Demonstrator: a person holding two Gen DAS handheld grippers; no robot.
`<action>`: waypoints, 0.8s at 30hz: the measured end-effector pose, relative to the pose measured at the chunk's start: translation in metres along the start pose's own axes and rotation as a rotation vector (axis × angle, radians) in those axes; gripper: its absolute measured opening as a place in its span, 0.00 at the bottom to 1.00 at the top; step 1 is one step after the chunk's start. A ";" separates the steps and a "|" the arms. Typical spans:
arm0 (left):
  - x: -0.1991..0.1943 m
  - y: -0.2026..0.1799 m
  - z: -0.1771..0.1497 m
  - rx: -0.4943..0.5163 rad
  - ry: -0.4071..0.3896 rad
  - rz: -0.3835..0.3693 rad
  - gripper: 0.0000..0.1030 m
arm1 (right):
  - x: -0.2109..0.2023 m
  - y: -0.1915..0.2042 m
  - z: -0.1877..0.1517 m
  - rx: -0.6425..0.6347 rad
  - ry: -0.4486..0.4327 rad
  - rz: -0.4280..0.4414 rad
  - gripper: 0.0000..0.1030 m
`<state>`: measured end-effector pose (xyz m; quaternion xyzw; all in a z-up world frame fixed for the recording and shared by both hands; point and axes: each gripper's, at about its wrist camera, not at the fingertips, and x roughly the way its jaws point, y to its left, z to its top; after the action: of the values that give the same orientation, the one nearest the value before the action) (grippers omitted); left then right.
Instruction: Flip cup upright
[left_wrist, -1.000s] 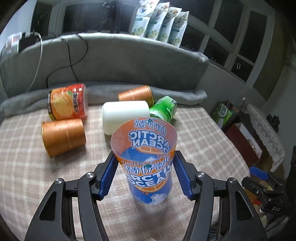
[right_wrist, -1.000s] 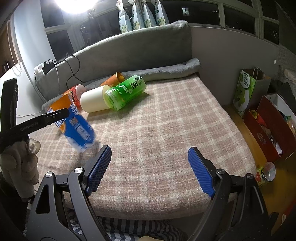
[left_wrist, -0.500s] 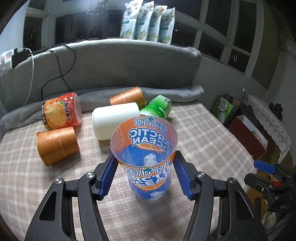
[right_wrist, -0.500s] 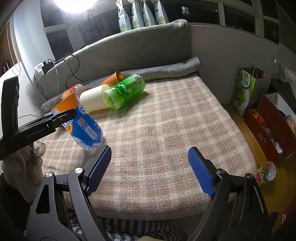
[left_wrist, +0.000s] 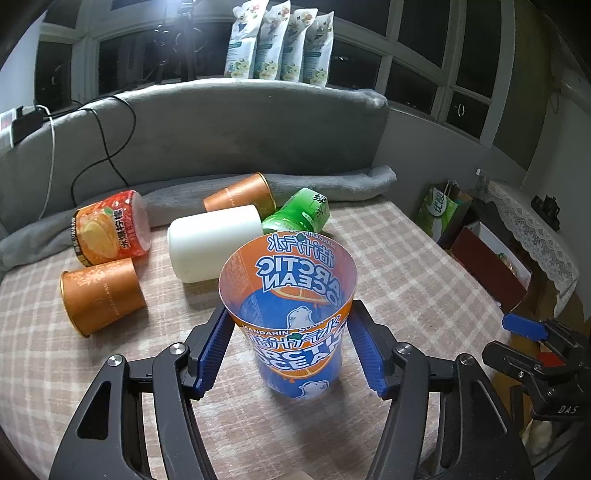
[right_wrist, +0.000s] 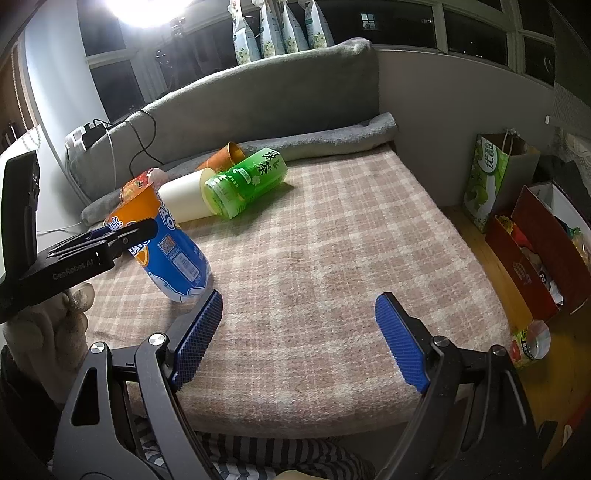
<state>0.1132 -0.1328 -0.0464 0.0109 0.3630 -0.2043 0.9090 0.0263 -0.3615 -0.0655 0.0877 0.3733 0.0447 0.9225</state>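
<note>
1. My left gripper clamps the cup, mouth up, base on the bed, slightly tilted
2. Right gripper hangs wide open, empty
3. Next, I judge: level it, release gently

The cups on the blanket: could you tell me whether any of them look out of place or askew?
Yes. The blue and orange cup in the left gripper stands mouth up but tilted. Behind it, the white cup, green cup, two orange cups and the red cup lie on their sides.
</note>
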 end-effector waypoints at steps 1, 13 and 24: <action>0.001 0.000 0.000 0.001 0.004 -0.007 0.61 | 0.000 -0.001 0.000 0.001 -0.001 -0.001 0.85; 0.002 -0.001 -0.005 -0.008 0.036 -0.043 0.73 | -0.003 -0.001 0.000 0.006 -0.020 -0.005 0.85; -0.022 0.020 -0.017 -0.071 0.001 -0.030 0.75 | -0.009 0.014 0.005 -0.042 -0.083 -0.008 0.85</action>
<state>0.0955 -0.1036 -0.0466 -0.0266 0.3706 -0.2049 0.9055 0.0225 -0.3498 -0.0531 0.0687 0.3341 0.0453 0.9389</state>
